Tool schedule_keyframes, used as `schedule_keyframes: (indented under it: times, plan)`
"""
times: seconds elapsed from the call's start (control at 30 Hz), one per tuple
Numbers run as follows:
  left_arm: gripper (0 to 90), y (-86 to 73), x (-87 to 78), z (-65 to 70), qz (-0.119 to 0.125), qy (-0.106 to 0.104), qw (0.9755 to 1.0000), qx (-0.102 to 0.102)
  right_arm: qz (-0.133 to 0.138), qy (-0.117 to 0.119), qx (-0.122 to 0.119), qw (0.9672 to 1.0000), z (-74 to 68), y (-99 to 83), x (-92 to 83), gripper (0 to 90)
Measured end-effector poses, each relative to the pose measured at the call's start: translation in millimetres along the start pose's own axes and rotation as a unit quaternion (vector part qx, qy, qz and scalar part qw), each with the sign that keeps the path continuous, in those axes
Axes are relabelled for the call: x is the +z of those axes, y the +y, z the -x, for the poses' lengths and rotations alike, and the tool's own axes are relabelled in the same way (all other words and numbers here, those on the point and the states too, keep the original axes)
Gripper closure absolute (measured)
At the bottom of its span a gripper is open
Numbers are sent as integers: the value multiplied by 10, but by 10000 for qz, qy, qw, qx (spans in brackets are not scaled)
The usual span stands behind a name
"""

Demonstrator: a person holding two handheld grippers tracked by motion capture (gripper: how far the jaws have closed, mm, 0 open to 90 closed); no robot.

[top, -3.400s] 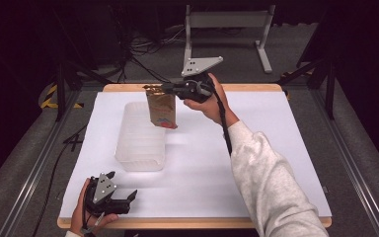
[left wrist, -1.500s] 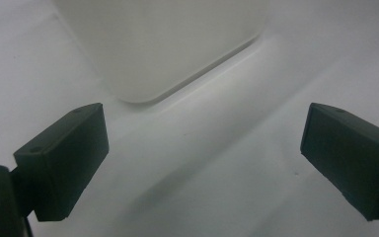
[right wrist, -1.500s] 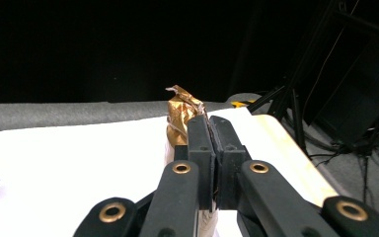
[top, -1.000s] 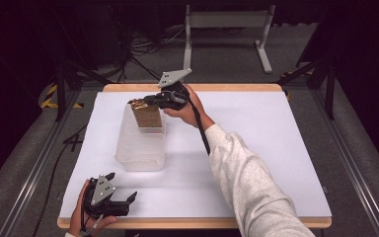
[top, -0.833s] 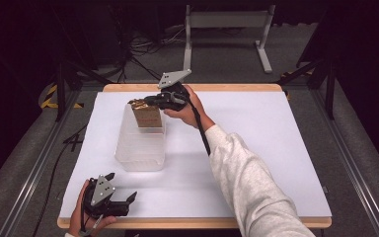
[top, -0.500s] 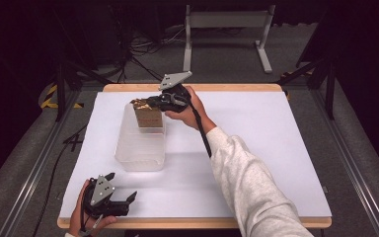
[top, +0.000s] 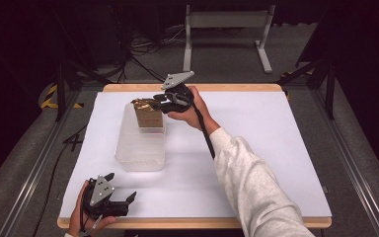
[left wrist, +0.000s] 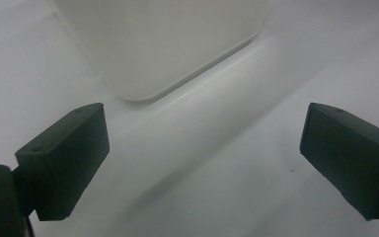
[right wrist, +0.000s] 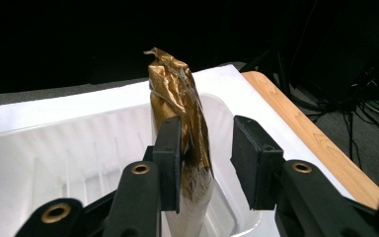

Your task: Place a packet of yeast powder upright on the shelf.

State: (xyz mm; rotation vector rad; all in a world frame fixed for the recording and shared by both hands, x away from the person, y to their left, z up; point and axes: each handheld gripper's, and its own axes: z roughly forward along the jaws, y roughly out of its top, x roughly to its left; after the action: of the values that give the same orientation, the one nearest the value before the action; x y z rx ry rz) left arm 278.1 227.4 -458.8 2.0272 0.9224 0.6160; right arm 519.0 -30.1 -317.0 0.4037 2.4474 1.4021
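My right claw (right wrist: 205, 163) has just been opening; its jaws stand released around the gold bag (right wrist: 177, 98), which sits upright between them in the far end of the clear tub (top: 140, 143). My left claw (top: 112, 200) rests unclenched and empty on the counter (top: 276, 148), the tub just ahead.

Between the matt black fingers (right wrist: 170, 158), the bag's (right wrist: 177, 94) crinkled gold foil top looked glossy. Beneath them, the translucent plastic tub (right wrist: 69, 163) was smooth and ribbed; the worktop's (right wrist: 296, 123) edge was bare wood.
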Motion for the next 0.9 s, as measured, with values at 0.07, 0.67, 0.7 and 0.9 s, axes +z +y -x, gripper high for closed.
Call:
schedule_keyframes:
  times: [0.07,0.67,0.7,0.9]
  plan:
    - [56,-1,-4,1,-5,5,10000,15,-9,-43,-18,10000,-8,10,-13,625]
    - [56,11,-2,19,-23,32,10000,62,-382,-419,-120,9983,-47,-70,-408,514]
    - [56,12,0,17,-35,50,10000,67,-457,-460,-161,9978,-54,-106,-474,510]
    - [56,20,4,29,-68,70,9999,97,-511,-564,-162,9970,-51,-204,-682,475]
